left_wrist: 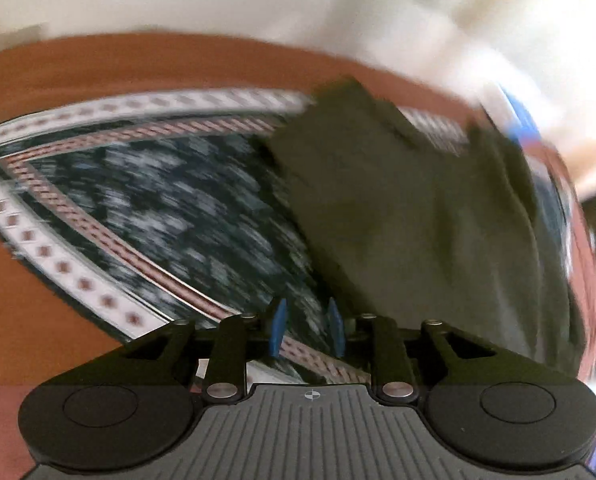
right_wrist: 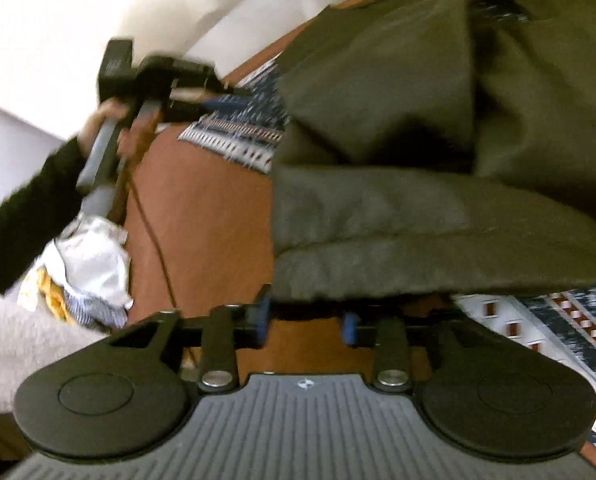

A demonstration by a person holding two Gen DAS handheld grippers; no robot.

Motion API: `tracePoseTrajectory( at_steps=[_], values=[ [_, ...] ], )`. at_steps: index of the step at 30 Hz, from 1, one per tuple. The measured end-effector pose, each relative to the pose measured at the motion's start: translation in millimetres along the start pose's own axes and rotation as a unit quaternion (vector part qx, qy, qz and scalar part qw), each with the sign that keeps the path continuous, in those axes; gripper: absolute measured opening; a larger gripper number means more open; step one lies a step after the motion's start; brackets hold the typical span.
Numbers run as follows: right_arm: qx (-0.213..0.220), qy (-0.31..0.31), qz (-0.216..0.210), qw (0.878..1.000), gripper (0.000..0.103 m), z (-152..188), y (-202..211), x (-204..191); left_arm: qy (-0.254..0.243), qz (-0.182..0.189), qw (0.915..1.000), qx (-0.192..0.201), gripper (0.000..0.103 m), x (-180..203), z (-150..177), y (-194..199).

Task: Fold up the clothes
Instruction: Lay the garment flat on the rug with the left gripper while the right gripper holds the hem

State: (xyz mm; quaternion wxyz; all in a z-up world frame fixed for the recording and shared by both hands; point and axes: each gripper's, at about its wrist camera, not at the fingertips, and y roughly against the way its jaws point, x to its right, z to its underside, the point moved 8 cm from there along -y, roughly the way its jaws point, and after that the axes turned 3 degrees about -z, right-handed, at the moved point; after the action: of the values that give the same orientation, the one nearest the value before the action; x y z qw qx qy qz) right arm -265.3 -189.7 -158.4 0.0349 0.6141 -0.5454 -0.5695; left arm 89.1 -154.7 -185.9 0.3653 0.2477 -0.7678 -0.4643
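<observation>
Step in hand: release after a fold. Left hand-held gripper point(left_wrist: 306, 329) and right hand-held gripper point(right_wrist: 305, 322) stand apart, empty. Next: regrasp the garment point(right_wrist: 437, 184) hem.

Rust-orange bed point(left_wrist: 50, 320) spread with patterned dark-blue cloth point(left_wrist: 170, 216), olive garment point(right_wrist: 437, 160) lying across it; crumpled white clothes point(right_wrist: 94, 264) at edge.

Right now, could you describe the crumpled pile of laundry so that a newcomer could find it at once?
Start at the rust-orange bed cover. On its left edge, under the person's dark sleeve, lies the crumpled pile. It is white, yellow and blue-striped, unlike the plain olive garment.
</observation>
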Motion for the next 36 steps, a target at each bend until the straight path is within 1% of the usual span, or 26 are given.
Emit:
tracePoseTrajectory(
  at_steps=[1, 2, 4, 5, 8, 9, 11, 12, 14, 16, 17, 18, 19, 20, 21, 22, 24, 25, 27, 30, 33, 34, 36],
  values=[
    [-0.001, 0.002, 0.003, 1.0, 0.047, -1.5, -3.9, -0.8, -0.015, 0.005, 0.9998, -0.009, 0.044, 6.6, 8.2, -5.1],
    [-0.003, 0.009, 0.007, 1.0, 0.047, -1.3, -7.5, -4.6, -0.025, 0.008, 0.9995, -0.016, 0.048, 11.3, 14.3, -10.4],
    [-0.008, 0.037, 0.021, 0.999, 0.048, -0.1, -14.4, -11.3, -0.032, 0.009, 0.9991, -0.025, 0.053, 16.2, 21.7, -20.9],
    [-0.01, 0.053, 0.028, 0.998, 0.048, 0.8, -18.0, -14.7, -0.022, 0.012, 0.9994, -0.026, 0.056, 14.6, 21.7, -24.6],
    [-0.017, 0.098, 0.045, 0.994, 0.054, 7.8, -32.3, -25.3, 0.023, 0.028, 0.999, -0.025, 0.058, 6.4, 17.9, -33.1],
    [-0.019, 0.111, 0.049, 0.992, 0.056, 10.7, -36.7, -28.7, 0.038, 0.038, 0.9982, -0.024, 0.058, 5.6, 16.1, -34.4],
    [-0.023, 0.127, 0.054, 0.99, 0.056, 15.2, -46.2, -34.9, 0.062, 0.064, 0.9957, -0.024, 0.058, 8.3, 12.0, -34.8],
    [-0.025, 0.13, 0.055, 0.99, 0.056, 16.6, -50.8, -37.1, 0.063, 0.071, 0.9952, -0.022, 0.058, 12.4, 10.4, -35.3],
    [-0.028, 0.141, 0.061, 0.988, 0.056, 17.8, -58.4, -41.2, 0.051, 0.069, 0.9962, -0.016, 0.057, 21.0, 7.5, -37.1],
    [-0.022, 0.157, 0.075, 0.985, 0.056, 16.7, -60.2, -42.7, 0.044, 0.065, 0.9969, -0.008, 0.05, 28.1, 4.3, -39.5],
    [-0.02, 0.167, 0.084, 0.982, 0.055, 16.5, -63.5, -45.0, 0.048, 0.07, 0.9964, -0.007, 0.038, 31.4, 2.1, -39.6],
    [-0.017, 0.18, 0.096, 0.979, 0.054, 16.2, -67.5, -46.9, 0.054, 0.076, 0.9956, -0.005, 0.023, 35.1, -0.5, -38.9],
    [-0.014, 0.192, 0.11, 0.975, 0.051, 15.2, -70.9, -47.6, 0.059, 0.083, 0.9949, -0.004, 0.02, 38.6, -3.3, -38.4],
    [-0.011, 0.201, 0.123, 0.972, 0.048, 14.4, -73.0, -47.2, 0.059, 0.085, 0.9946, 0.001, 0.012, 42.0, -6.1, -37.0],
    [-0.008, 0.205, 0.137, 0.969, 0.037, 13.7, -73.3, -45.3, 0.054, 0.084, 0.995, 0.009, 0.001, 45.2, -9.1, -34.9],
    [-0.006, 0.205, 0.149, 0.967, 0.02, 11.9, -74.5, -42.9, 0.05, 0.081, 0.9954, 0.015, 0.0, 48.1, -12.6, -32.0],
    [-0.001, 0.179, 0.156, 0.971, 0.005, 3.8, -77.0, -38.7, 0.043, 0.074, 0.996, 0.025, 0.0, 53.5, -20.3, -24.8],
    [0.004, 0.164, 0.15, 0.975, 0.005, -1.2, -73.7, -37.6, 0.041, 0.07, 0.9962, 0.031, 0.0, 54.9, -25.0, -21.0],
    [0.017, 0.136, 0.121, 0.983, 0.004, -13.2, -55.9, -39.0, 0.041, 0.061, 0.9962, 0.046, 0.0, 54.6, -36.1, -13.0],
    [0.042, 0.101, 0.045, 0.993, 0.004, -32.4, -16.2, -51.9, 0.046, 0.05, 0.9956, 0.065, 0.0, 47.7, -52.3, -2.6],
    [0.051, 0.082, -0.018, 0.995, 0.004, -44.4, 20.8, -59.6, 0.059, 0.042, 0.9944, 0.077, 0.0, 37.4, -63.0, 3.4],
    [0.05, 0.079, -0.03, 0.995, 0.004, -45.8, 31.8, -58.4, 0.062, 0.042, 0.9943, 0.076, 0.0, 34.8, -63.2, 3.2],
    [0.044, 0.079, -0.031, 0.995, 0.004, -45.9, 47.6, -49.8, 0.058, 0.041, 0.9952, 0.067, 0.0, 31.4, -58.1, 1.0]
  ],
)
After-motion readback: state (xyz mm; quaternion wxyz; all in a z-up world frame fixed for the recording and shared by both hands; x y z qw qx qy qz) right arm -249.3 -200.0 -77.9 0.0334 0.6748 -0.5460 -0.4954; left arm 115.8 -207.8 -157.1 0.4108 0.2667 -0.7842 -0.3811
